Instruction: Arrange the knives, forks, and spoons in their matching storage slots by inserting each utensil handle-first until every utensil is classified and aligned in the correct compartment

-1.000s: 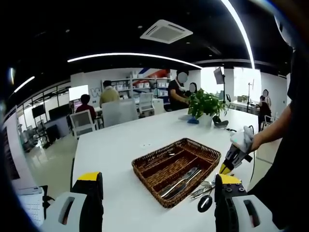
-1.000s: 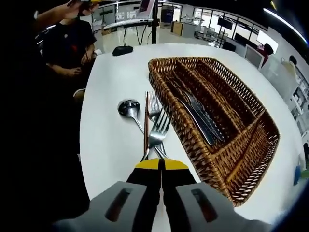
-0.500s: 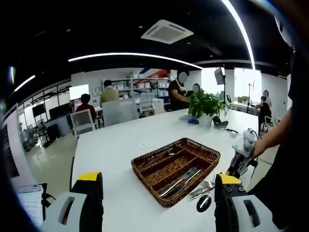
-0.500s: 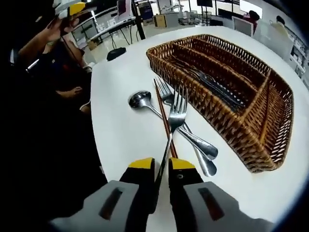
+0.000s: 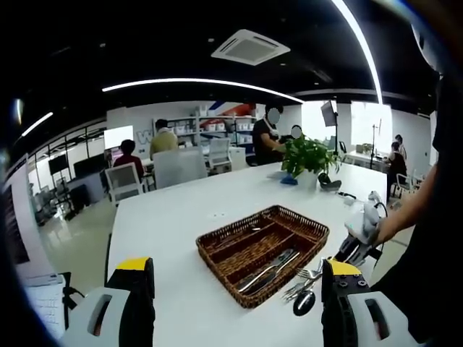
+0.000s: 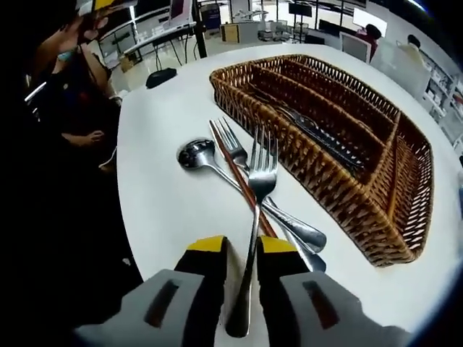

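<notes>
A brown wicker tray (image 6: 329,184) with long compartments lies on the white table (image 6: 166,210), and several steel utensils rest in one slot (image 6: 318,137). My right gripper (image 6: 242,246) is shut on a fork (image 6: 260,170) by its handle, tines pointing away over the loose pile. That pile, beside the tray, holds a spoon (image 6: 194,153), a second fork (image 6: 233,141) and a thin brown stick (image 6: 233,165). My left gripper (image 5: 236,266) is open, well back from the tray (image 5: 217,242). In the left gripper view the right gripper (image 5: 354,247) sits beside the loose utensils (image 5: 304,283).
A potted plant (image 5: 307,155) and a small dark object (image 5: 329,184) stand at the far end of the table. A black item (image 6: 160,76) lies near the table edge. A person in dark clothes (image 6: 65,108) is close to that edge. People and chairs occupy the background.
The right gripper has lifted the fork's handle and drawn back a little from the pile; the handle now reaches deeper between the jaws. The left gripper has stayed where it was.
</notes>
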A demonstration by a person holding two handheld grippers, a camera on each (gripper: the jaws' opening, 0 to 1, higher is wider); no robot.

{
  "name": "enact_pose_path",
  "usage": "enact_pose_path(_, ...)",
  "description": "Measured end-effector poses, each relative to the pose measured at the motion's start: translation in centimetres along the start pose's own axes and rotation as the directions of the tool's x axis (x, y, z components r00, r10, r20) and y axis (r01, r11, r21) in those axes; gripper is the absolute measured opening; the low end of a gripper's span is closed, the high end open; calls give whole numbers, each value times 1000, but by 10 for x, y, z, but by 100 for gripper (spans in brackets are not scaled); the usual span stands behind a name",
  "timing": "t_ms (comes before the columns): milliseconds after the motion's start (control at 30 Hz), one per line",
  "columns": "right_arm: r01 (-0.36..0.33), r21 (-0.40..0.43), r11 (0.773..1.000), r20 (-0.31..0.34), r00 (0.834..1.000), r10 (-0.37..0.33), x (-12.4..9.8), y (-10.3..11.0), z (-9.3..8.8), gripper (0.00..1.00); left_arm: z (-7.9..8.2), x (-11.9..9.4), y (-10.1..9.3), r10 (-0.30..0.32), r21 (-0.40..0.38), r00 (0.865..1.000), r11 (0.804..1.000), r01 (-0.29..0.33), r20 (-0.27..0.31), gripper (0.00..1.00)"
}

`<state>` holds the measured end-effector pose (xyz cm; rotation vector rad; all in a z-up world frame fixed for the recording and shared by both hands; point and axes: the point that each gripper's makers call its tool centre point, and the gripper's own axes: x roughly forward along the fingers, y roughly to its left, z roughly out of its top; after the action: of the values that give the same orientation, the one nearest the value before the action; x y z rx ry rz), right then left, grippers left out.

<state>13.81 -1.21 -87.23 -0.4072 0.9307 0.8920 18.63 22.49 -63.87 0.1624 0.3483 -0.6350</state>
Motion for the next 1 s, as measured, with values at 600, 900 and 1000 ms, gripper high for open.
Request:
enact_pose_path(600,83,-82,993,87,993,-76,-14,-17,3,0,3,-5,-4,-2,6,1000,1000,2,6,100)
enact_pose_path(900,50,-168,984,80,996,-37,-36,-24,14,0,3,-5,-6,-10,8,1000,1000,10,10,100)
enact_pose_path(1000,38,-188,981,74,997,-24,-40,-26,16,0,4,-6,-6,-14,-2,1000,1000,14,16,100)
